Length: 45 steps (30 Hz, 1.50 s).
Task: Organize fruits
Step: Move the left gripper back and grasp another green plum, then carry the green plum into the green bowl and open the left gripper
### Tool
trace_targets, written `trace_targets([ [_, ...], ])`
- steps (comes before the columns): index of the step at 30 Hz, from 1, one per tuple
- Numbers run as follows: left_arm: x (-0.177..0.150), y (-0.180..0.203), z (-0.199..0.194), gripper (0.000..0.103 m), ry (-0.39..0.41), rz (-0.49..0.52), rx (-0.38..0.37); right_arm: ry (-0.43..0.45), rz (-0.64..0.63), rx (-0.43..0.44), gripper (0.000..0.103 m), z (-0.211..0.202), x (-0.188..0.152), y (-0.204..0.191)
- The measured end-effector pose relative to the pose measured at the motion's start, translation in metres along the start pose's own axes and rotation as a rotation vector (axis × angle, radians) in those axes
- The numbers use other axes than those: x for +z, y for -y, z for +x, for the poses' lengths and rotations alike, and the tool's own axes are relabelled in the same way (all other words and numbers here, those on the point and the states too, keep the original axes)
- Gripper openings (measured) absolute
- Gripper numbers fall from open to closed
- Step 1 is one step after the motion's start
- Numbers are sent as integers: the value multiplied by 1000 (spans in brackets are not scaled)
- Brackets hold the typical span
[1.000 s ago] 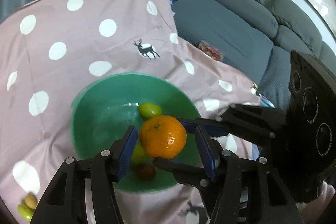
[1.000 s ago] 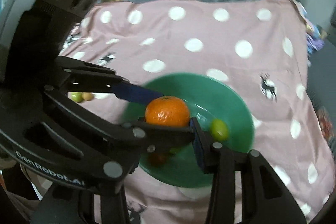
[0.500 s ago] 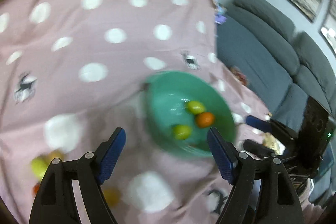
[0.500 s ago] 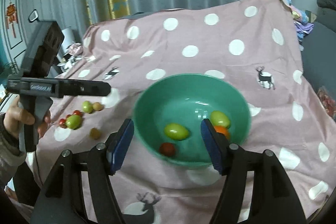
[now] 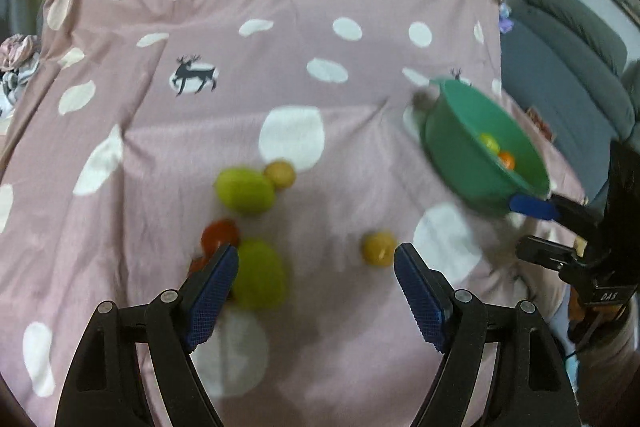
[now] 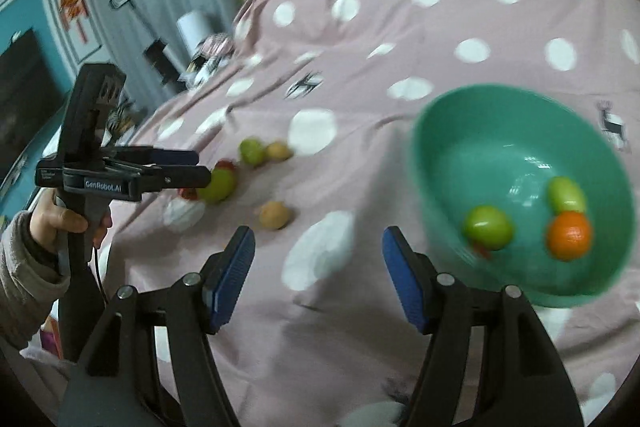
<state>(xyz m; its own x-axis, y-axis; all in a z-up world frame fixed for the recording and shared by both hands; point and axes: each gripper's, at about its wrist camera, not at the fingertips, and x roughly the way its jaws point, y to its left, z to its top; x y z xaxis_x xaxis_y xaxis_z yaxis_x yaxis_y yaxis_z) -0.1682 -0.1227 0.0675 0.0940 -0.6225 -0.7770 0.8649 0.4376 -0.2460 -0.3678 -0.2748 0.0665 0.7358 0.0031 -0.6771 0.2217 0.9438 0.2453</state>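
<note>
Loose fruit is lying on the spotted pink cloth [image 5: 248,67] covering the surface — two green fruits [image 5: 245,190], a red one [image 5: 219,233] and two yellowish ones [image 5: 378,247]. The green bowl [image 6: 448,163] is holding an orange [image 6: 569,235] and green fruits. The left gripper [image 5: 316,277] and the right gripper [image 6: 318,269] are hanging with jaws spread — gripping nothing.

You see a green bowl [image 6: 520,131] on the spotted cloth, holding two green fruits [image 6: 488,227] and an orange [image 6: 569,235]. Well apart lie two green fruits [image 5: 245,190], a tomato [image 5: 219,233] and two small yellow-brown fruits [image 5: 378,247].
</note>
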Motion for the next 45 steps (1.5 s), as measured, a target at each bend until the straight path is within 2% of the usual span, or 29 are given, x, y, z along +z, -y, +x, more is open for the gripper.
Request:
trace_targets([
  [6, -17, -2, 6, 80, -36, 70, 50, -72, -86, 64, 65, 38, 8, -31],
  [11, -11, -7, 18, 80, -48, 64, 26, -78, -90, 103, 61, 53, 17, -42],
  [14, -12, -8, 25, 79, -66, 72, 41, -87, -95, 135, 59, 57, 22, -46],
  [18, -16, -19, 32, 53, -94, 40, 16, -119, -70, 216, 53, 71, 35, -52],
  [22, -13, -27, 30, 50, -72, 8, -18, -183, -40, 262, 46, 99, 49, -59],
  [26, -12, -23, 33, 43, -86, 42, -30, -266, 24, 304, 44, 131, 55, -62],
  [28, -12, -20, 35, 40, -95, 64, -37, -291, 50, 308, 45, 142, 58, -64],
  [34, -11, -22, 36, 40, -102, 59, -53, -367, 98, 298, 46, 164, 57, -65],
  [40, -11, -18, 36, 39, -105, 85, -55, -363, 95, 300, 44, 159, 51, -66],
  [45, -9, -21, 37, 40, -103, 69, -62, -337, 78, 299, 43, 159, 49, -69],
])
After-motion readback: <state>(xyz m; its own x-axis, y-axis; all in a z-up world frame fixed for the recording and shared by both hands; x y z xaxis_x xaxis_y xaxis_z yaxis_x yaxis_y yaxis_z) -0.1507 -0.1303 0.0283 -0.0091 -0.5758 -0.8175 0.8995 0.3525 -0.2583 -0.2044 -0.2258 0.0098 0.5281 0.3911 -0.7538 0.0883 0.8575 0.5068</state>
